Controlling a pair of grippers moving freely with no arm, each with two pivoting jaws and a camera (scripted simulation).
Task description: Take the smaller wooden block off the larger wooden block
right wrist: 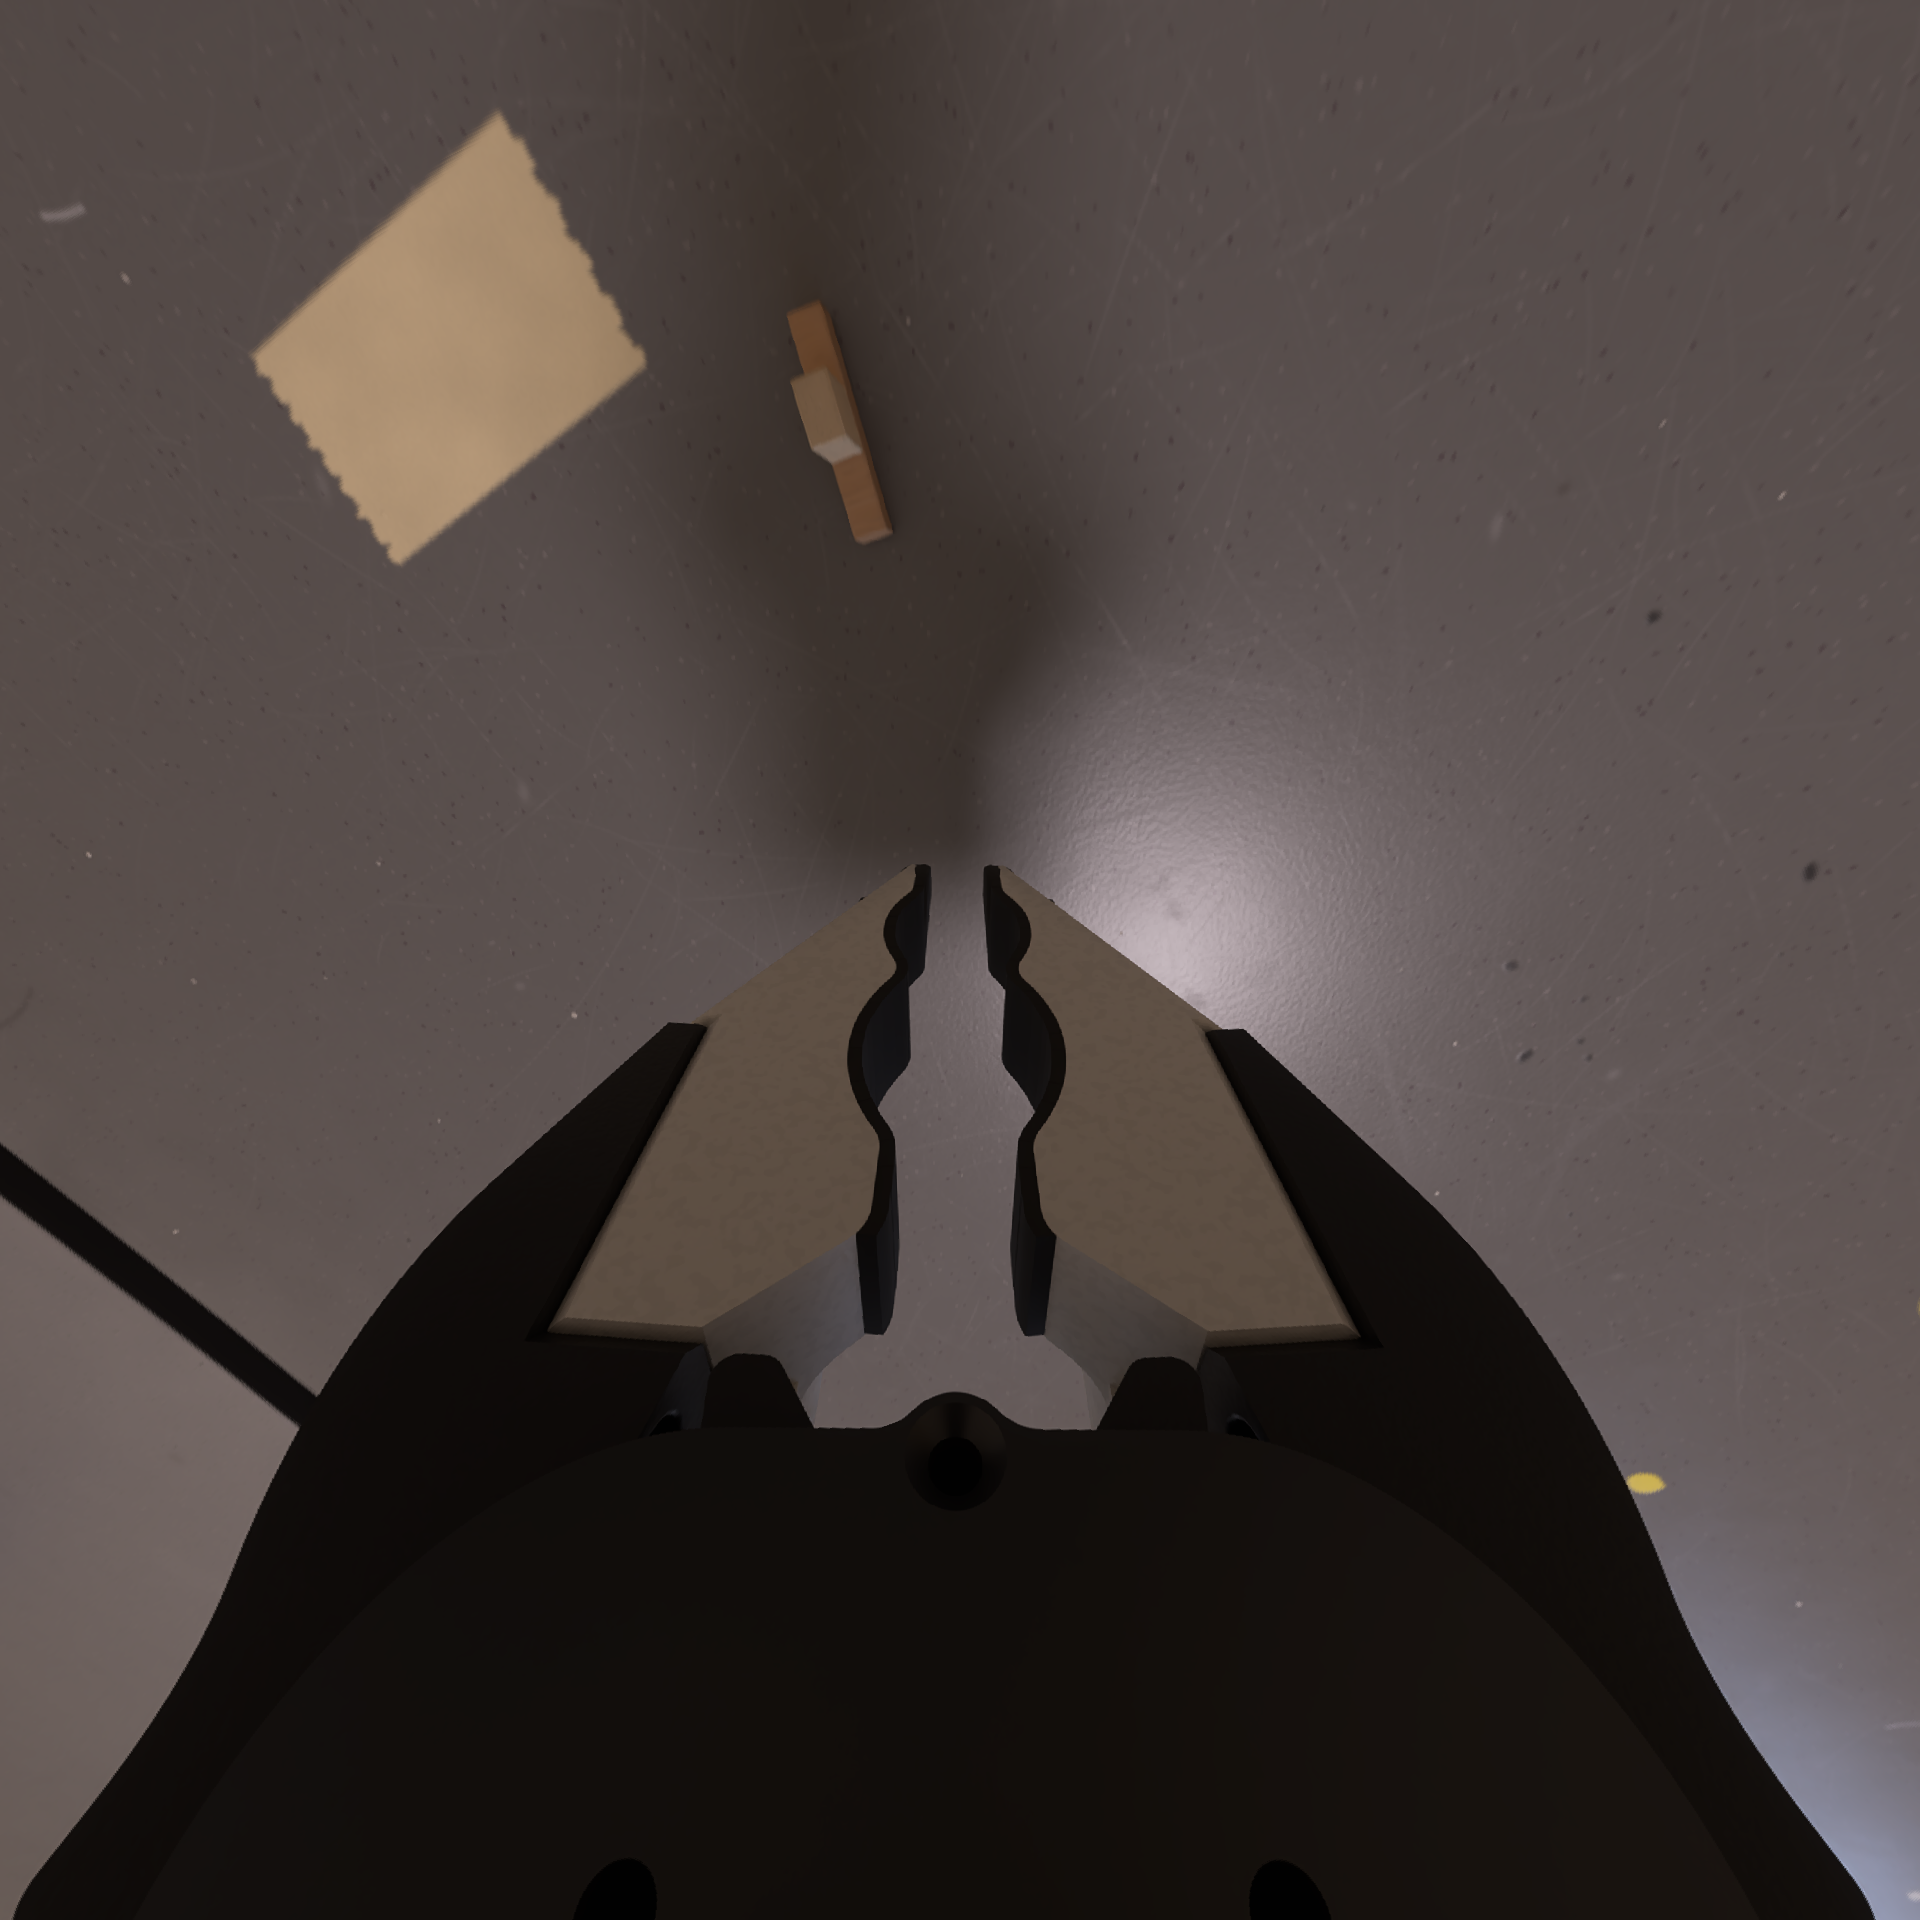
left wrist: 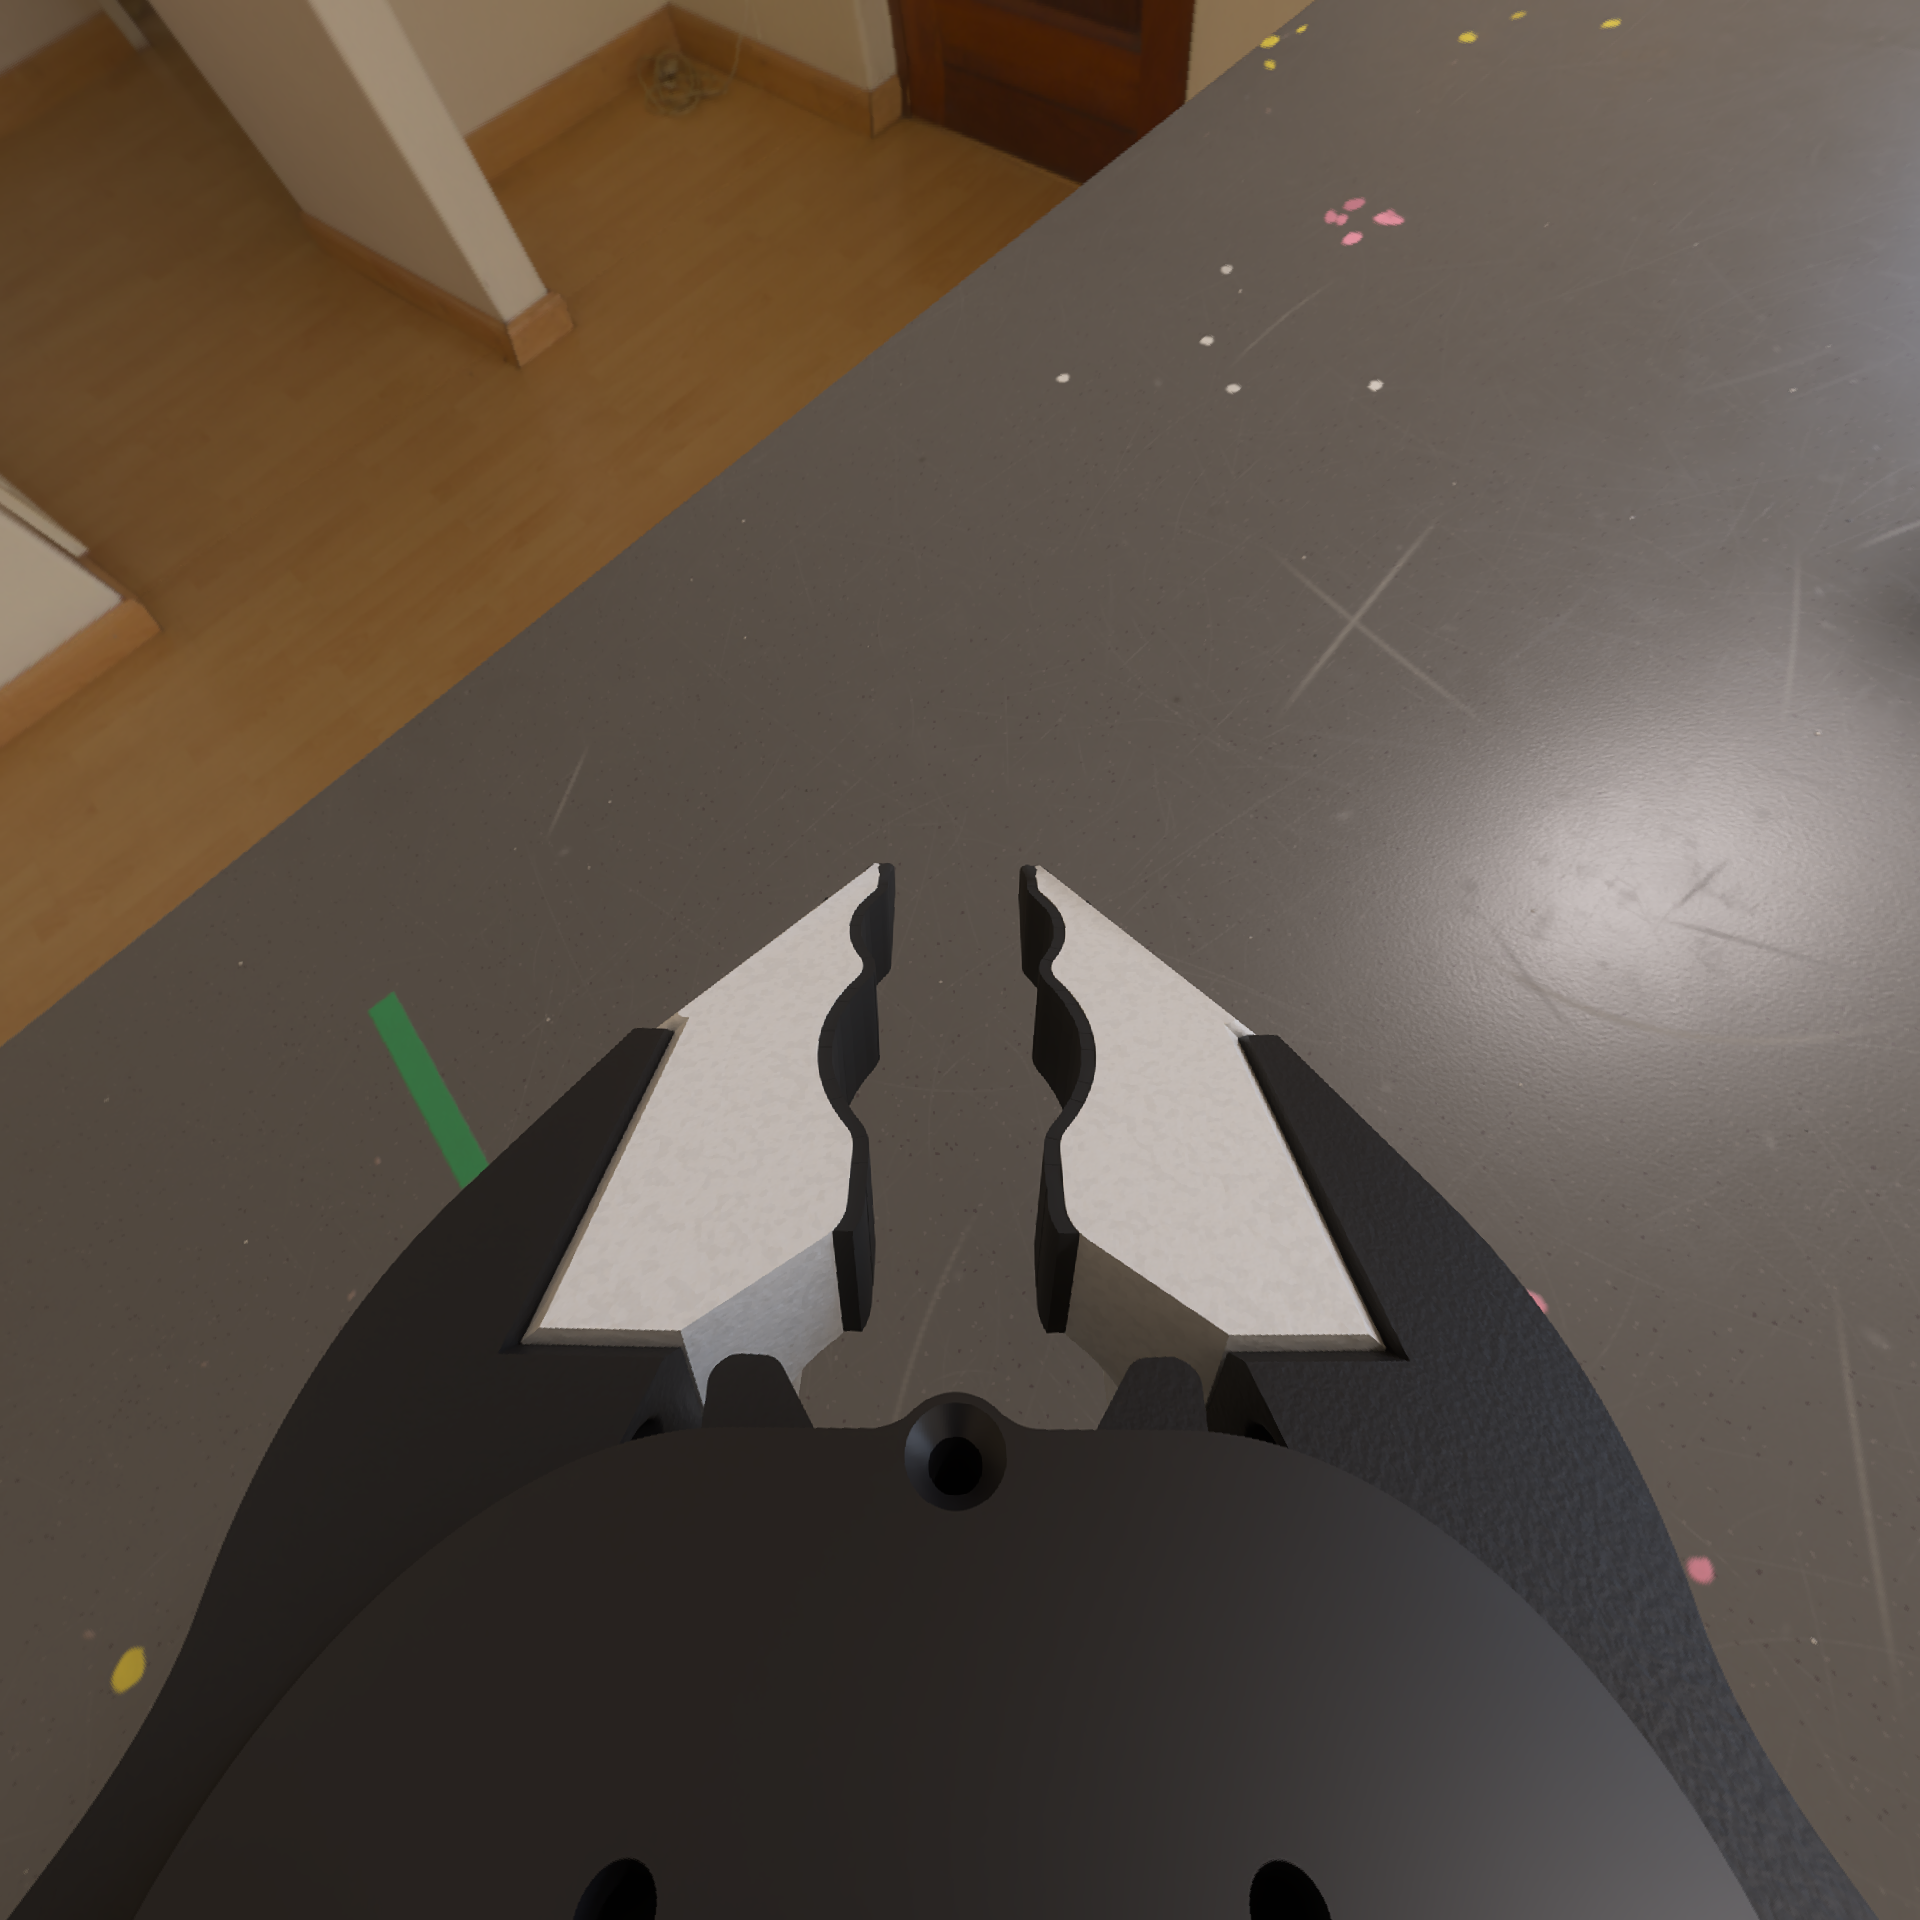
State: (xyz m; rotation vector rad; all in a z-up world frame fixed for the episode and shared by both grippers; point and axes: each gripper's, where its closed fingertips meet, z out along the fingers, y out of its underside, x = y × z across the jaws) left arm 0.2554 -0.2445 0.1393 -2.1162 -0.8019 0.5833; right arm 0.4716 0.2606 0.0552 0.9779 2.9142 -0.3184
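In the left wrist view, the left gripper (left wrist: 957,869) hangs over a scratched grey table (left wrist: 1351,727) with a clear gap between its fingertips and nothing in it. A strip of green tape (left wrist: 426,1086) lies on the table at about eight o'clock from the tips, partly hidden by the gripper's black body, and small paint specks (pink, white and yellow) dot the surface toward one o'clock. The table edge runs diagonally, with a wooden floor (left wrist: 260,468) beyond it at ten o'clock; neither block shows here. In the right wrist view, the right gripper (right wrist: 957,869) has its fingertips only narrowly parted, empty. The smaller wooden block (right wrist: 824,414) sits on the larger wooden block (right wrist: 844,457), a thin darker slab, well ahead of the tips at about eleven o'clock, with bare table between. A tan square sheet (right wrist: 447,343) with ragged edges lies flat farther toward ten o'clock, apart from the blocks. A black line (right wrist: 156,1283) crosses the table at eight o'clock.
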